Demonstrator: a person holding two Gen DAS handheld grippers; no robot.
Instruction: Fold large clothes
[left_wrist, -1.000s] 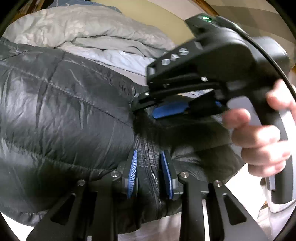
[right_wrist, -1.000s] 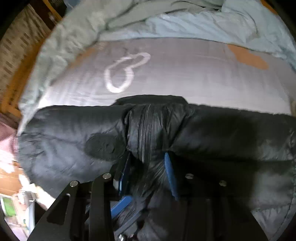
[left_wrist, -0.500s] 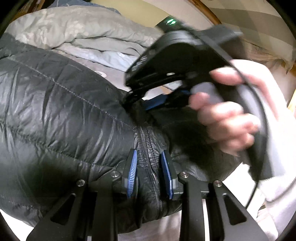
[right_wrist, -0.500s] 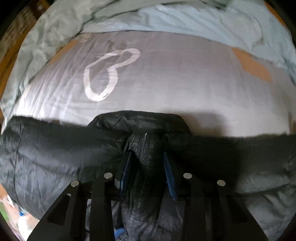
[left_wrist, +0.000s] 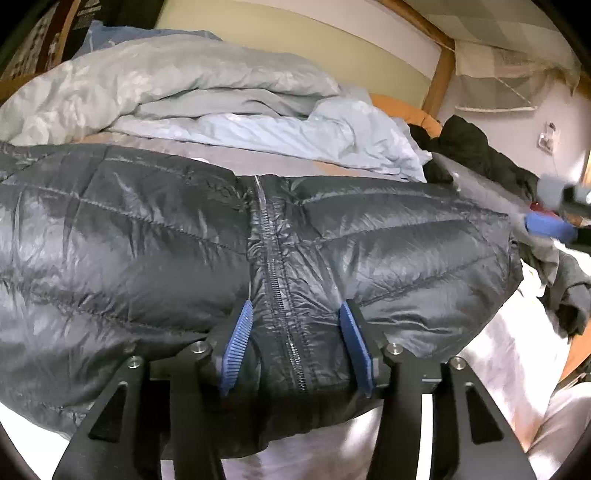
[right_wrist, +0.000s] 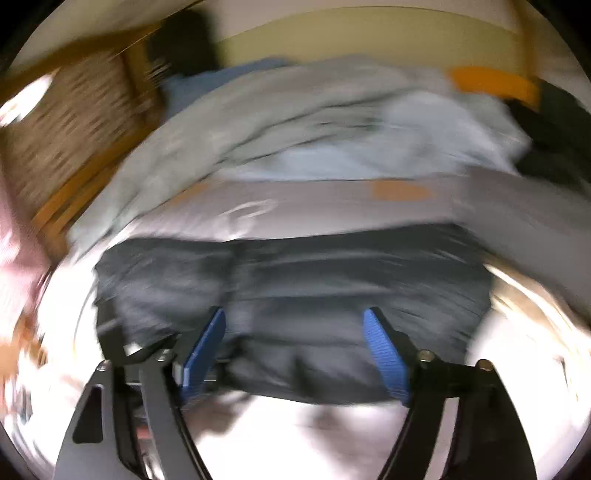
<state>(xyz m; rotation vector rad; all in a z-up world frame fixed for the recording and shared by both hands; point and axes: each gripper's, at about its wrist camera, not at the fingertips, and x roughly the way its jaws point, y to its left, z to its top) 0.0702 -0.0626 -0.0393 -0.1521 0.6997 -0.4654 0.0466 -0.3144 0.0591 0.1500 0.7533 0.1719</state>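
Left wrist view, nearest item: my left tongs, black arms with blue ribbed pads, jaws opening and standing apart on either side of the zipper strip without pressing it. Between and beyond them: one dark grey quilted puffer jacket with a shiny shell, lying folded across the bed, its zipper running straight away from me up the middle. Under it: a pale grey bed sheet. Further back: a rumpled pale blue and grey duvet, heaped along the far side. At the far right: a heap of dark clothing, and a blurred blue pad of my right tongs near the frame edge. Behind all: a wooden bed frame post.

Right wrist view, heavily blurred: right tongs, jaws opening and spread wide, nothing gripped; the jacket lies just beyond them on the sheet, with the duvet behind.
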